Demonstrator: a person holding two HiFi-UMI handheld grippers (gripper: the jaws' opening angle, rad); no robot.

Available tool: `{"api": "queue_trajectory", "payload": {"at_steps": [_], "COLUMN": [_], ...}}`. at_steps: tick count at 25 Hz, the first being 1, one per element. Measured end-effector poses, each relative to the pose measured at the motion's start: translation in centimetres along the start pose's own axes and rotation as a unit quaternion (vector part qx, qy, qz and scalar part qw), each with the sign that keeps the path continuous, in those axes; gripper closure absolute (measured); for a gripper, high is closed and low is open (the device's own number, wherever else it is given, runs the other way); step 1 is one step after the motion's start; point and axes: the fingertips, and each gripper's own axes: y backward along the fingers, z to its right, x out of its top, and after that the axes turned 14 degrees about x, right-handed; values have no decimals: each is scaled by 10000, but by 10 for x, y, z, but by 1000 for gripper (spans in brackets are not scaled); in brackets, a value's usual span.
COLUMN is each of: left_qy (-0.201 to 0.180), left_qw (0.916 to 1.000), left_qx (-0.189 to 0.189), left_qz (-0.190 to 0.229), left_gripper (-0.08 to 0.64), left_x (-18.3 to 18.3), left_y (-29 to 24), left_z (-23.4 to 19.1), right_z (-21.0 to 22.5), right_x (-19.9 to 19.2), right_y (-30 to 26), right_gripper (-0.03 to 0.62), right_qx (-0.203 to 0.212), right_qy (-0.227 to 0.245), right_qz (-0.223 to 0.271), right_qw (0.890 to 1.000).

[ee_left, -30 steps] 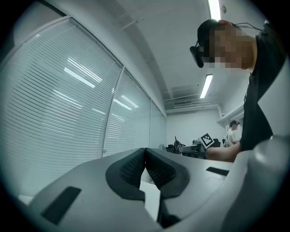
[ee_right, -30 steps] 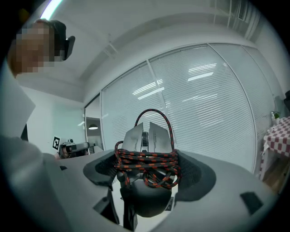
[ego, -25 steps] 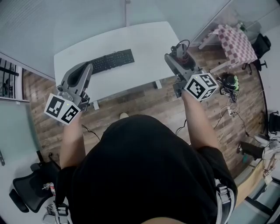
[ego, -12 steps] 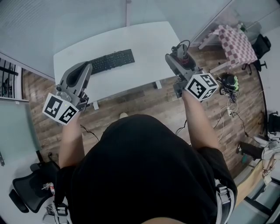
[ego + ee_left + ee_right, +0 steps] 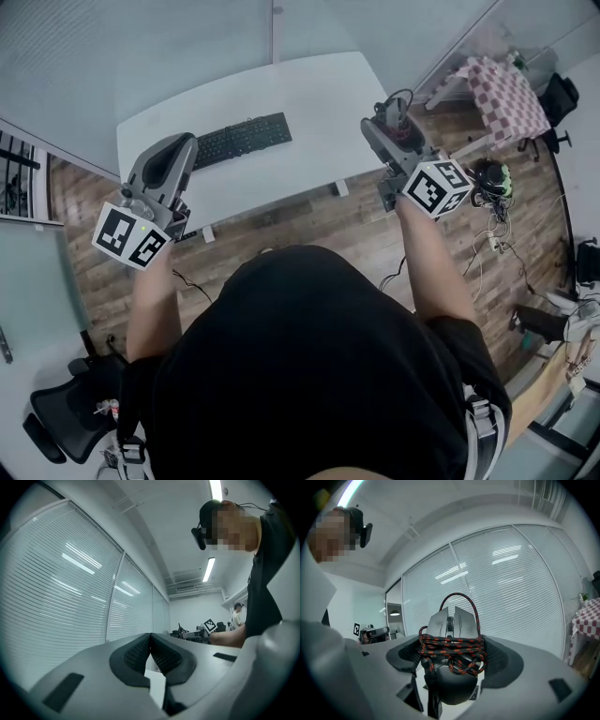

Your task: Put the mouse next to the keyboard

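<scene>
A black keyboard (image 5: 239, 139) lies on the white desk (image 5: 309, 103), left of its middle. My right gripper (image 5: 386, 117) hovers at the desk's right edge, shut on a grey and black mouse (image 5: 452, 660) with a red-and-black braided cable (image 5: 452, 651) wound round it; the mouse (image 5: 392, 116) also shows in the head view. My left gripper (image 5: 178, 150) hangs over the desk's left front part, just left of the keyboard. In the left gripper view its pads (image 5: 138, 654) meet, and the left gripper (image 5: 151, 654) holds nothing.
A wooden floor (image 5: 309, 220) runs in front of the desk. A table with a checked cloth (image 5: 506, 89) stands at the right, with cables and gear (image 5: 492, 178) on the floor beside it. A black office chair (image 5: 66, 417) is at lower left. Window blinds (image 5: 70, 588) are behind the desk.
Both grippers have shifted slightly, the right one a little to the right with the mouse. The keyboard has not moved on the desk.
</scene>
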Motion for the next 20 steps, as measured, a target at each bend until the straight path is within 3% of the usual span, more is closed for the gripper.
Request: {"api": "queue_trajectory", "payload": {"at_steps": [20], "left_qy": [98], "left_qw": [9998], "left_qx": [-52], "left_qz": [-146], "left_gripper": [537], "left_x": [-15], "left_y": [-12], "left_z": [-33], "right_z": [16], "right_x": [-13], "right_y": [-30], "right_gripper": [187], "right_qx": [-110], "right_qy": [-131], "right_qz": [79], "right_qw": [9998]}}
